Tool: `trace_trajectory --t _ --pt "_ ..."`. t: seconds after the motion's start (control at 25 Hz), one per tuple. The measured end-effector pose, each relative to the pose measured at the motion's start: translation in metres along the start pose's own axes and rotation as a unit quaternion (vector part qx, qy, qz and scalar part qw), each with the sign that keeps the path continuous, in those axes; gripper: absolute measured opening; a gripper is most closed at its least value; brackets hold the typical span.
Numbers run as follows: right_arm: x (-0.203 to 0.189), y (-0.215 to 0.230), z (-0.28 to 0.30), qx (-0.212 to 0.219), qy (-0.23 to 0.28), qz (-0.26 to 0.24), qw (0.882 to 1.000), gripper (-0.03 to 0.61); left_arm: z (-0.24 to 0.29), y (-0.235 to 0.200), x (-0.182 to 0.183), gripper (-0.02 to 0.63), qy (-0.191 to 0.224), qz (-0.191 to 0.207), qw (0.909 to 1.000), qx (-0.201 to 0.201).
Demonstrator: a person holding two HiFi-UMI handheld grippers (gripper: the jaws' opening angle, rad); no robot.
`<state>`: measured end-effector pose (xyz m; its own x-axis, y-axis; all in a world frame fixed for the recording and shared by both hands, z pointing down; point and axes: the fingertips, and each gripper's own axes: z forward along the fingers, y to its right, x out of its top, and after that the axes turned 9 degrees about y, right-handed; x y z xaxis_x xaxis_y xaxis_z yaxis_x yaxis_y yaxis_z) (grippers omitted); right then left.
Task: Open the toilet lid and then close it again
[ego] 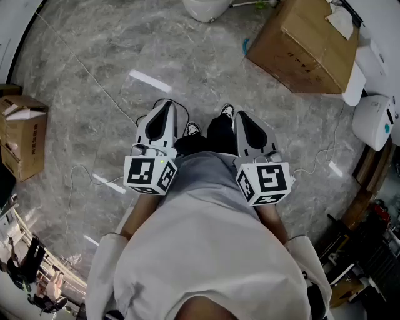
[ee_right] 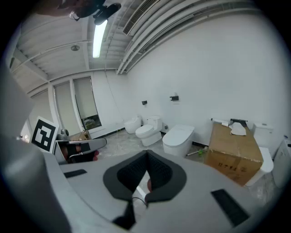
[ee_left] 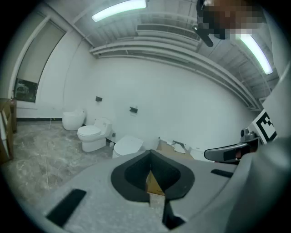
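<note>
Head view has me standing on the grey marble floor (ego: 94, 75). The toilet (ego: 203, 7) is straight ahead at the top edge, well apart from both tongs. It sits roughly midway between them, so neither hand is clearly nearer.

In the right gripper view it is the nearest one along the wall (ee_right: 204, 68). Its lid (ee_right: 180, 133) is down flat, and its long axis runs out from the wall toward me. I judge that I must walk up to it before either hand can get under the lid's front edge.

The cardboard box (ee_right: 234, 152) stands just beside the toilet on its right. The dark print on the box's side is too small to read.

My left tongs (ego: 166, 105) and right tongs (ego: 240, 115) are both pressed together and pinch nothing. The cubes (ego: 150, 174) carry only black-and-white square patterns, no words.
</note>
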<state>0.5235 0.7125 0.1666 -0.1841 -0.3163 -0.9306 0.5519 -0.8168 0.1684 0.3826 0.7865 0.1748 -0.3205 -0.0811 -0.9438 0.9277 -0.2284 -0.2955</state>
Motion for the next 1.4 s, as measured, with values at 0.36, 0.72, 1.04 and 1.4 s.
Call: trace_trajectory --t 0.36,0.72,1.04,1.4 --pt "0.003 -0.002 0.013 0.008 0.000 -0.001 1.000 0.011 0.009 -0.005 0.002 0.008 -0.006 0.007 1.0000 0.002" --pt "0.019 0.024 0.062 0.018 0.014 0.025 0.999 0.011 0.061 -0.016 0.008 0.008 -0.016 0.019 0.9997 0.009" --pt "0.046 0.050 0.141 0.040 0.011 0.032 0.999 0.011 0.135 -0.046 0.032 0.008 -0.023 0.031 0.9991 0.017" --pt "0.075 0.072 0.220 0.062 0.001 0.006 0.998 0.011 0.206 -0.076 0.055 0.008 -0.030 0.035 0.9984 0.032"
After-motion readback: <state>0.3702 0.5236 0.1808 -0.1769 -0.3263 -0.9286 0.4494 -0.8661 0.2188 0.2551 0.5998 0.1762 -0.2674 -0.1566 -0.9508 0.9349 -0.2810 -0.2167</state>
